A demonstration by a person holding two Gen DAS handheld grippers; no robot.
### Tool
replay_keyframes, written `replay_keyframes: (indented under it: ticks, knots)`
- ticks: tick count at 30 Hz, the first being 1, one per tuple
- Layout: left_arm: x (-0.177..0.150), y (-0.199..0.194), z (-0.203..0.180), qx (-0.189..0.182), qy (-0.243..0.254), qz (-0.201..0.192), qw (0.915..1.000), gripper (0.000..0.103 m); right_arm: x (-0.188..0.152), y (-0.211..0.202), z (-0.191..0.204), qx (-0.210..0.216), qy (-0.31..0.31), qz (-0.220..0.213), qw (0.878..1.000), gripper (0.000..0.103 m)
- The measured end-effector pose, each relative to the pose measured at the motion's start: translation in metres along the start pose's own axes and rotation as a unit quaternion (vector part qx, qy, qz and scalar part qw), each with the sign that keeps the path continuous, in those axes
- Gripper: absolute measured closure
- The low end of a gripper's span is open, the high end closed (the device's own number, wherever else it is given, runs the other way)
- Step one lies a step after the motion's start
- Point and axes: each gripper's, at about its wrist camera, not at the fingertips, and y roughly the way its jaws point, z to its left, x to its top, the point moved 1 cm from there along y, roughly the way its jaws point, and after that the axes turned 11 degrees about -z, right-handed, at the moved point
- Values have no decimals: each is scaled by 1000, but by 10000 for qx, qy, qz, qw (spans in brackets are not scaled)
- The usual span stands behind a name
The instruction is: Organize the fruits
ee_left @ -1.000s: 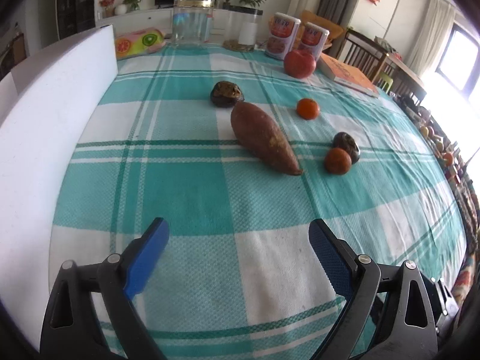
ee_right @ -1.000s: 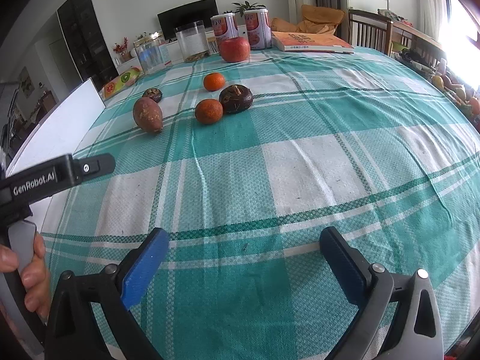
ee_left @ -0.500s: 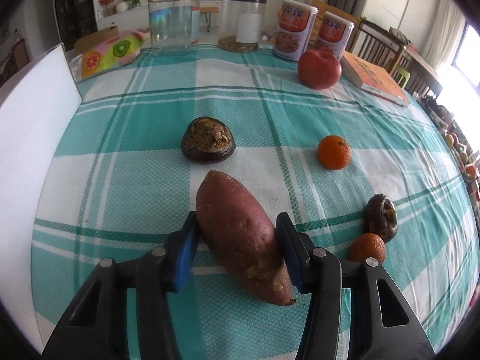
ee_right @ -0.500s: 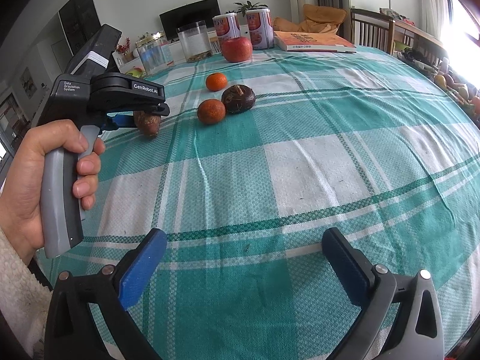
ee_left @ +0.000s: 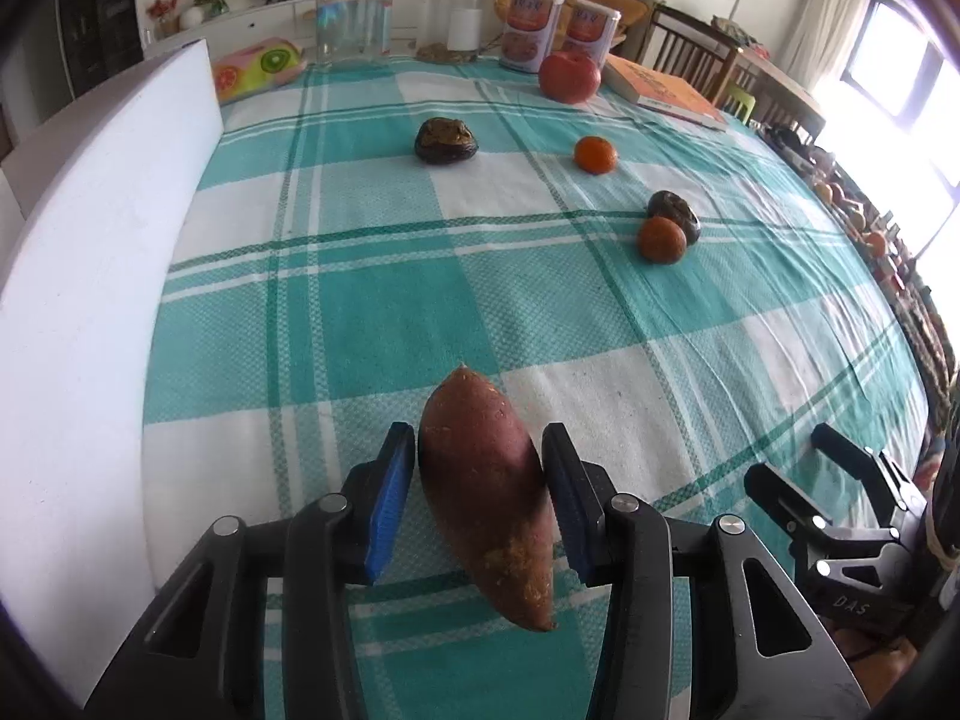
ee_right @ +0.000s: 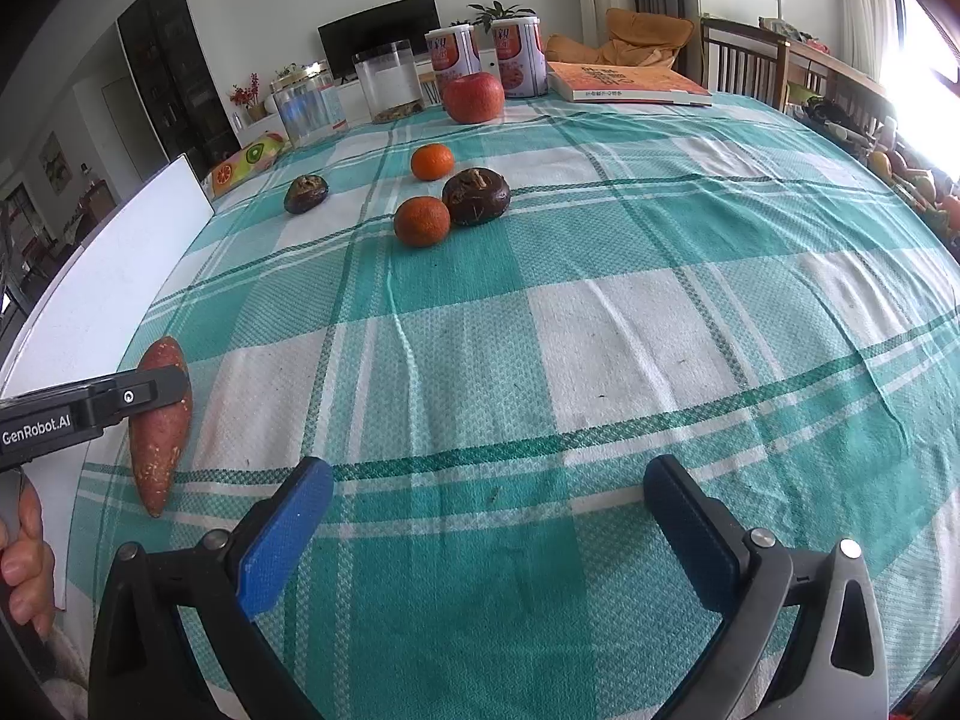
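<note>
The left gripper (ee_left: 480,480) has its blue-padded jaws closing on a long reddish-brown sweet potato (ee_left: 486,492), and both pads press its flanks. The sweet potato lies lengthwise between the fingers, pointed tip away from the camera, blunt end hanging toward it. In the right wrist view it hangs tilted in the jaws at the near left of the table, beside a white foam board (ee_left: 90,312) standing along the left edge. Whether it clears the cloth cannot be told. A hand (ee_right: 21,564) grips the handle below it.

The right gripper (ee_right: 489,516) hovers over the near part of the teal-and-white checked tablecloth (ee_right: 600,330), jaws wide apart with nothing between them.

Farther out on the cloth:
- A small orange mandarin (ee_right: 422,221) lies just beside, possibly touching, a dark brown round water chestnut (ee_right: 476,196).
- A second orange mandarin (ee_right: 432,161) lies behind that pair, apart from it.
- A second dark brown water chestnut (ee_right: 306,193) lies alone to the left.
- A large red apple (ee_right: 473,97) rests near the far edge, in front of two red-labelled cylindrical tins (ee_right: 483,57).
- An orange-covered book (ee_right: 624,83) lies flat to the right of the tins.
- Two clear plastic jars (ee_right: 390,81) stand to the left of the tins.
- A pack printed with fruit slices (ee_left: 255,66) lies at the far left corner.
</note>
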Motion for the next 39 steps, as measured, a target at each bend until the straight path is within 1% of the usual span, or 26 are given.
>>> replay_keyframes:
  ticks: [1,2,3,5,8,9,12,14,20,22,26,29,32,36,38,39]
  knots:
    - [-2,-2,0,86,62,-118,9999,47,0,0,0,-9,-7,4,10000,0]
    - [-4,-2,1,201,108,-186,9996,30,0,0,0,-17,-14,5,10000,0]
    - [-4,0,2,279,118,-240,9993,25,0,0,0,-25,-22,7,10000,0]
    - [-7,6,4,350,94,-313,9989,24,-1,0,1,-42,-38,11,10000,0]
    - [-14,15,5,282,-3,-277,9992,21,-2,-1,0,-44,-36,10,10000,0]
    - [-16,16,4,321,35,-324,9990,21,-2,-1,1,-43,-37,10,10000,0]
    - [-24,17,-4,613,420,-465,9962,19,-2,-1,1,-61,-56,17,10000,0]
    - [-23,17,-1,610,360,-443,9965,15,-3,-2,1,-67,-63,24,10000,0]
    - [-24,18,1,647,313,-425,9965,12,-3,-1,1,-36,-25,15,10000,0]
    - [-24,18,2,646,315,-424,9965,12,-2,-2,-2,35,80,-14,10000,0]
    - [-24,18,2,647,313,-426,9965,11,4,-4,-11,181,492,-56,9986,1]
    - [-24,18,2,647,313,-425,9965,11,14,4,-11,149,607,2,9980,9]
    - [-24,18,2,647,313,-425,9965,10,34,20,-6,298,653,84,9974,20]
    - [-24,18,2,647,314,-425,9965,10,67,41,3,402,677,-89,9969,31]
    - [-24,18,2,647,313,-425,9965,10,80,58,7,506,806,17,9955,34]
    - [-24,18,1,647,313,-424,9965,10,84,67,8,536,875,83,9947,39]
